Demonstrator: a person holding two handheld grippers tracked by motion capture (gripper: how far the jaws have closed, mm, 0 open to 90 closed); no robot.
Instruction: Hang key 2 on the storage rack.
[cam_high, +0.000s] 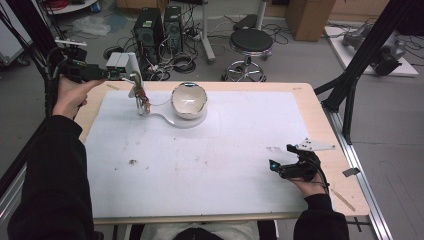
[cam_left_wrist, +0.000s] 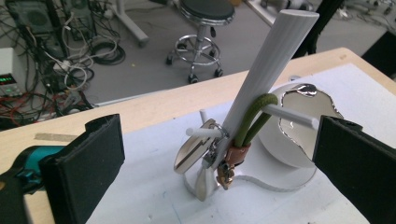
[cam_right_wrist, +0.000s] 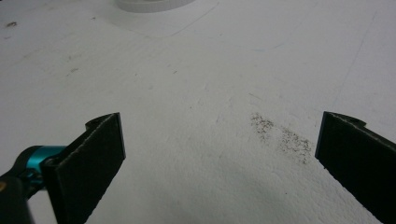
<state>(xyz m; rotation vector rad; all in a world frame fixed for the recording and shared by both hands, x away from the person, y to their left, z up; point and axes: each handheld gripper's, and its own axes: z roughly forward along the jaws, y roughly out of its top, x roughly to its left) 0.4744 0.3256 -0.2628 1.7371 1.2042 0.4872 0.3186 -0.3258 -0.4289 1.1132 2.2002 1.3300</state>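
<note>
Left gripper (cam_left_wrist: 212, 168) hangs wide open and empty at the desk's (cam_high: 320, 107) far left corner, facing a white stand (cam_left_wrist: 268, 74) with a green cord (cam_left_wrist: 250, 123) and keys (cam_left_wrist: 194, 149) hooked on its pegs. Closing carelessly could tip the stand or snag the cord; a bowl (cam_high: 189, 100) sits just beside it, crowding that side. Right gripper (cam_high: 280, 159) rests open and empty near the right edge.
</note>
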